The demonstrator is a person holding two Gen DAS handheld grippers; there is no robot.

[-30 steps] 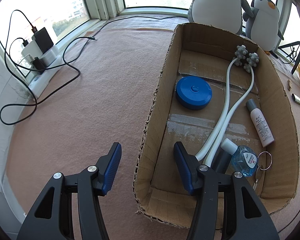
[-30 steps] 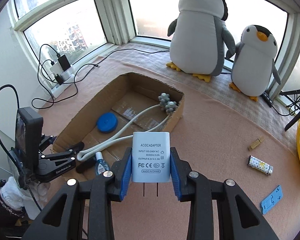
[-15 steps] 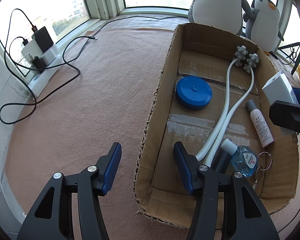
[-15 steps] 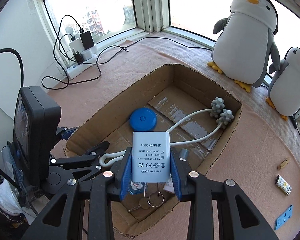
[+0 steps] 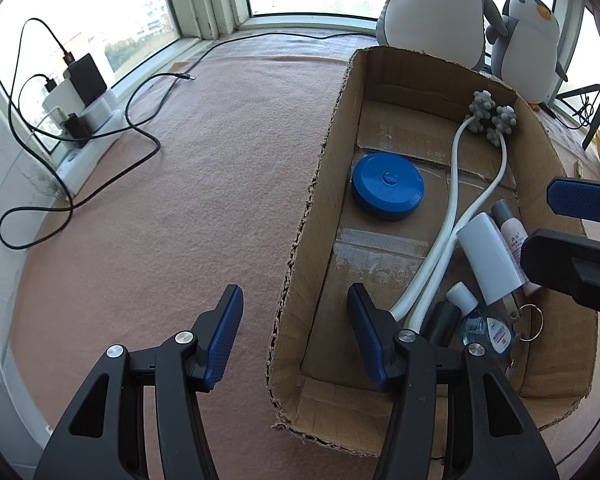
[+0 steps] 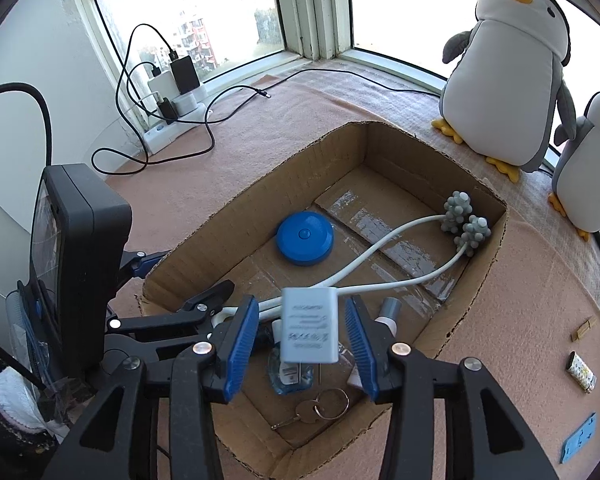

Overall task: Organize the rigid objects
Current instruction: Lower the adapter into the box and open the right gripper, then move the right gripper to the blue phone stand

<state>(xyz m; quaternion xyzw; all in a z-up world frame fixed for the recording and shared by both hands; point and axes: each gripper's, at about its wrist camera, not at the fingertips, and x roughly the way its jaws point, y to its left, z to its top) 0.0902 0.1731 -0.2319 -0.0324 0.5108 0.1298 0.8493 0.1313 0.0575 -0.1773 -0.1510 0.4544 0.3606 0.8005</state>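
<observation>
Adapter, white and flat, sits between the blue pads of the right gripper, but the jaws stand wide apart and do not touch it, so they hold nothing; it seems to be dropping or just landing on the things at the near end of the cardboard box. In the left wrist view the adapter lies tilted over the small bottles. The left gripper is also wide open and holds nothing; its jaws stand on either side of the box's left wall without closing on it. To finish this step well, I judge the right gripper should rise straight up, so its pads do not catch the adapter or the white massager. Inside the box I count one blue round case, one massager with two knobbed heads, one key ring, one clear blue bottle, one pink tube and one adapter. Outside, on the pink cloth, remain one small patterned cylinder, one wooden clip and one blue flat piece. Two plush penguins stand by the window.
</observation>
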